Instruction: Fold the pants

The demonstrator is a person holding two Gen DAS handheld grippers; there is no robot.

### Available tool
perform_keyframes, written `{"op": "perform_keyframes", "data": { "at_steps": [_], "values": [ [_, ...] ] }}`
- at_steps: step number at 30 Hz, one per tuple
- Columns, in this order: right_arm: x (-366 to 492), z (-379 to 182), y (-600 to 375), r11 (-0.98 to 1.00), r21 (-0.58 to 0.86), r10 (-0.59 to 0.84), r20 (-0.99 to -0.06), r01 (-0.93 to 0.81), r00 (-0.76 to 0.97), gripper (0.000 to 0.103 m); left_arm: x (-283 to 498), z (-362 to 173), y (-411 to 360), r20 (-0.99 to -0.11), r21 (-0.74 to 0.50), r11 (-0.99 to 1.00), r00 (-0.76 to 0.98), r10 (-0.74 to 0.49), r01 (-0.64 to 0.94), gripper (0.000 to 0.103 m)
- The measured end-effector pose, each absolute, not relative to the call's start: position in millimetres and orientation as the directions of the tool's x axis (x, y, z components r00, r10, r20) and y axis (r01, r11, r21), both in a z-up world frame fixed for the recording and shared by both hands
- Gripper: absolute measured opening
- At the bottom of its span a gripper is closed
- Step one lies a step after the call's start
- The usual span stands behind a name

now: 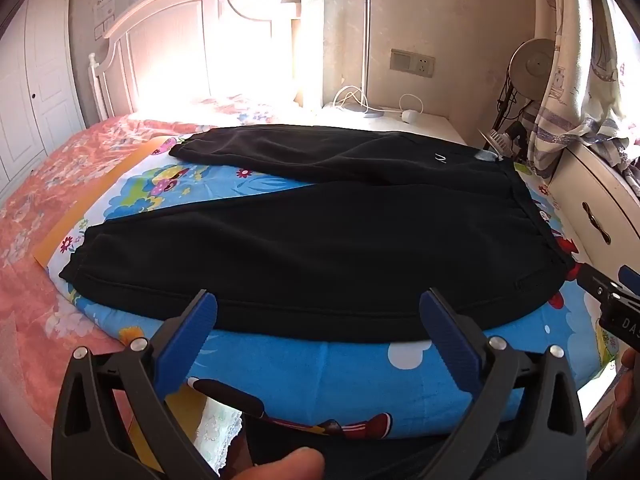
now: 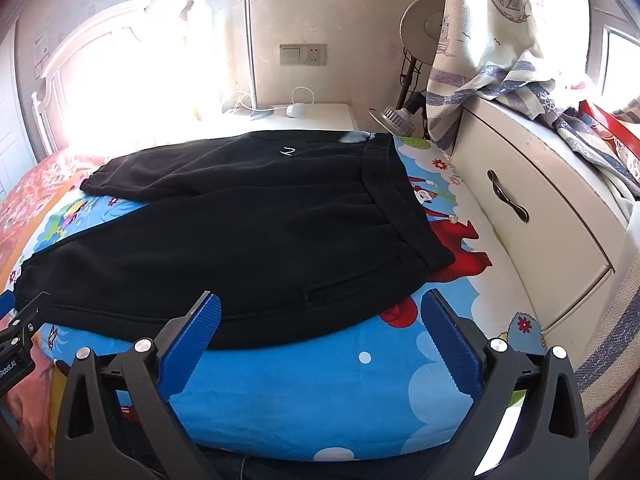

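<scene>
Black pants (image 1: 320, 240) lie spread flat on a blue cartoon-print cover (image 1: 320, 376), waistband to the right, both legs running left and splayed apart. My left gripper (image 1: 318, 300) hovers open over the near leg's front edge, nothing between its blue pads. The right wrist view shows the same pants (image 2: 240, 232) with the waistband (image 2: 396, 196) at right and a pocket slit near the front hem. There my right gripper (image 2: 320, 304) stands open just off the near waist corner, holding nothing. The right gripper's tip (image 1: 600, 288) also shows at the left view's right edge.
The cover lies on a bed with a pink floral sheet (image 1: 48, 184) and white headboard (image 1: 192, 40). A white drawer unit (image 2: 520, 200) stands close on the right, a nightstand (image 2: 304, 116) with cables and a lamp behind. A curtain (image 2: 480, 40) hangs at right. A thumb (image 1: 296, 464) shows below.
</scene>
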State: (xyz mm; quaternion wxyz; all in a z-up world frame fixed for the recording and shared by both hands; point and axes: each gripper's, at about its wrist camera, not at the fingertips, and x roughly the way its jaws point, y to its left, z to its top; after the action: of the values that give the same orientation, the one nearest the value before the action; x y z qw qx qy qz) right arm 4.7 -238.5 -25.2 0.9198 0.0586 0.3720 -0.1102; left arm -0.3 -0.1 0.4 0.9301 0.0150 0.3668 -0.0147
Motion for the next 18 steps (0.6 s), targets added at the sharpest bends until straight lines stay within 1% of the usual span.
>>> {"op": "perform_keyframes", "data": {
  "at_steps": [4,7,9,18],
  "values": [
    [5.2,-25.6,-238.3,0.968,0.025,-0.163,-0.697,0.250,0.698,0.097,2.6,1.7,-6.1,-0.674,0.036,0.999,0.739,0.006,0.024,0.101],
    [4.8,-24.2,-237.3,0.968,0.026,-0.162,-0.694,0.249,0.702,0.097,-4.4,3.4,-1.0,-0.661,0.015,1.000,0.751,-0.009,0.025,0.101],
    [4.6,-24.5,-237.2,0.968,0.028,-0.161,-0.693,0.249,0.703,0.097,-4.1,2.9,-5.8,-0.662,0.030,0.999,0.749,0.003,0.022,0.101],
    [6.6,-25.2,-238.3,0.968,0.035,-0.155,-0.699,0.249,0.698,0.097,-1.4,1.5,-0.3,-0.673,0.030,0.999,0.739,0.011,0.012,0.101]
  ]
}}
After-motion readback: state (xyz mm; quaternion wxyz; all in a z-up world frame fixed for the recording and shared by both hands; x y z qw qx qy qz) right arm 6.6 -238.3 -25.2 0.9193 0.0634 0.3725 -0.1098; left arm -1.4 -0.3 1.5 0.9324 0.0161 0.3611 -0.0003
